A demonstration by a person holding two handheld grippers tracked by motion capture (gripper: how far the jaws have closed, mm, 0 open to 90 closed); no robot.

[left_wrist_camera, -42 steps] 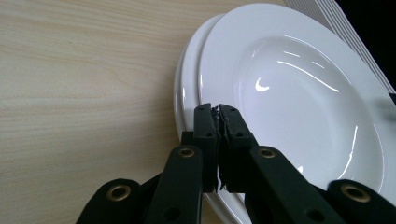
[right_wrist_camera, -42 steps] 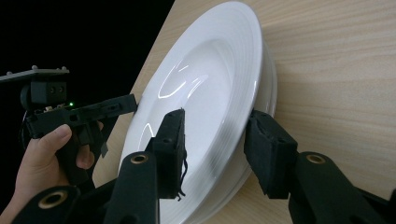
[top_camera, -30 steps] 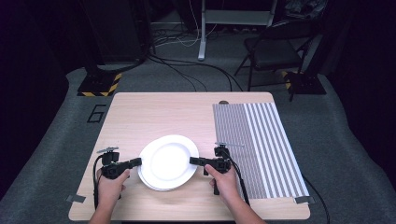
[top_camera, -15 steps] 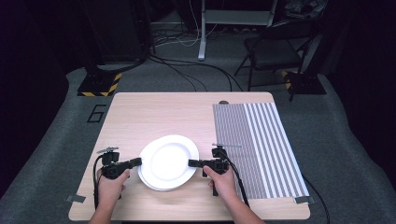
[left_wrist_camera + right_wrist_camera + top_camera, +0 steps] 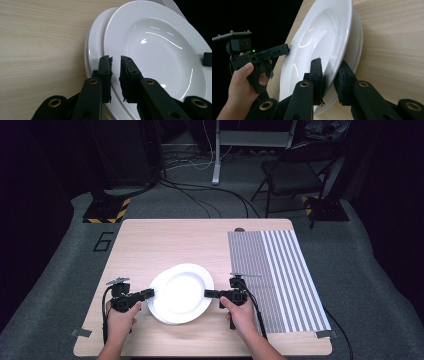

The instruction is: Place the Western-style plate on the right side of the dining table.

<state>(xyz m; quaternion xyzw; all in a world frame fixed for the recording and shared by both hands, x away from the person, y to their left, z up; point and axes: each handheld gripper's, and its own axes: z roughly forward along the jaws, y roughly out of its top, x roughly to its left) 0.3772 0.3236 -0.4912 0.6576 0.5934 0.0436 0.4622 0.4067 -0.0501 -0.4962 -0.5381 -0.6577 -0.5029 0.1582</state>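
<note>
Two stacked round white ceramic plates (image 5: 181, 294) lie near the front edge of the pale wooden table (image 5: 165, 240), beside a grey-and-white striped mat (image 5: 280, 270). The left gripper (image 5: 149, 293) is clamped on the top plate's left rim, its jaws having just eased slightly. The right gripper (image 5: 208, 293), jaws just closing, grips the opposite rim.

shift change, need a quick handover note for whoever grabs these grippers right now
Left gripper: fingers pinching the left rim of the top plate; they have just eased open a little.
Right gripper: fingers just closed further onto the right rim of the same plate.
Things: top plate sits askew on a second white plate at the table's near edge; striped mat lies to the right.
Done: both rims gripped.
Left: lift the top plate off, probably onto the mat.
</note>
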